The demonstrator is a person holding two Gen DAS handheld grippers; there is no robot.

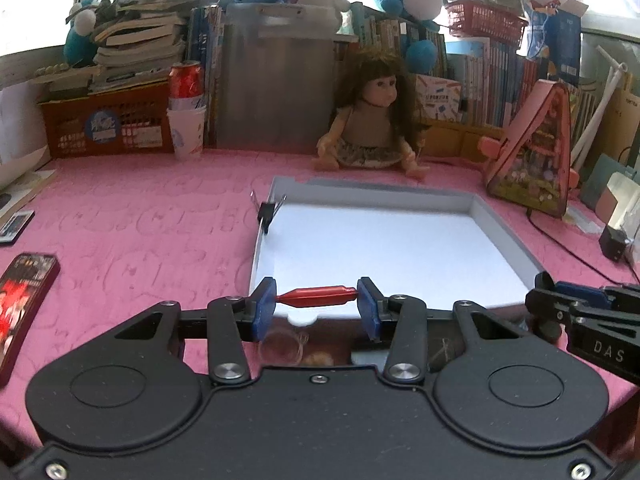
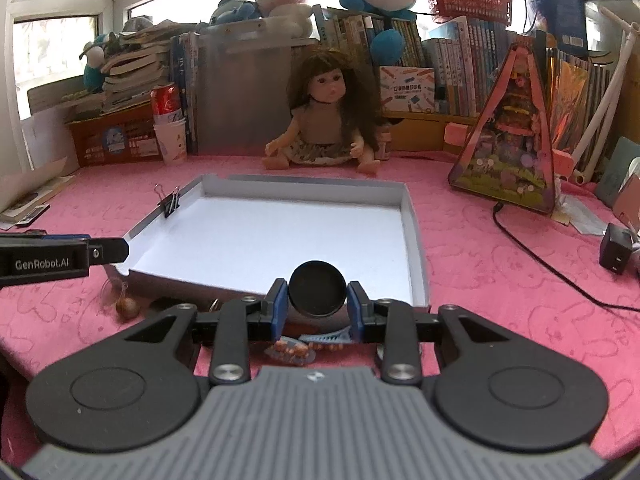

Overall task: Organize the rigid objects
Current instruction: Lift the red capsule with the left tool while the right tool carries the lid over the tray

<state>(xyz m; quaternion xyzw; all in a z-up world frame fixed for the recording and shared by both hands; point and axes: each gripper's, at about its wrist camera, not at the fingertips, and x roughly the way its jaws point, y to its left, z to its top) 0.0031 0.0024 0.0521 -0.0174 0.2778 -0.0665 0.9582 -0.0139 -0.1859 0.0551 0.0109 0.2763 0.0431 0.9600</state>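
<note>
Meanwhile, at the white tray's (image 2: 416, 240) six-o'clock edge, the left gripper (image 1: 317, 304) is clamped on a red cylinder (image 1: 317, 297) and the right gripper (image 2: 317, 304) on a black disc (image 2: 317, 290).

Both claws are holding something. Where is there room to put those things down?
The white tray floor is bare; only a binder clip grips its left wall. Pink cloth left of the tray is open too. Crowded: the back row around the doll, and the near edge under the grippers.
</note>
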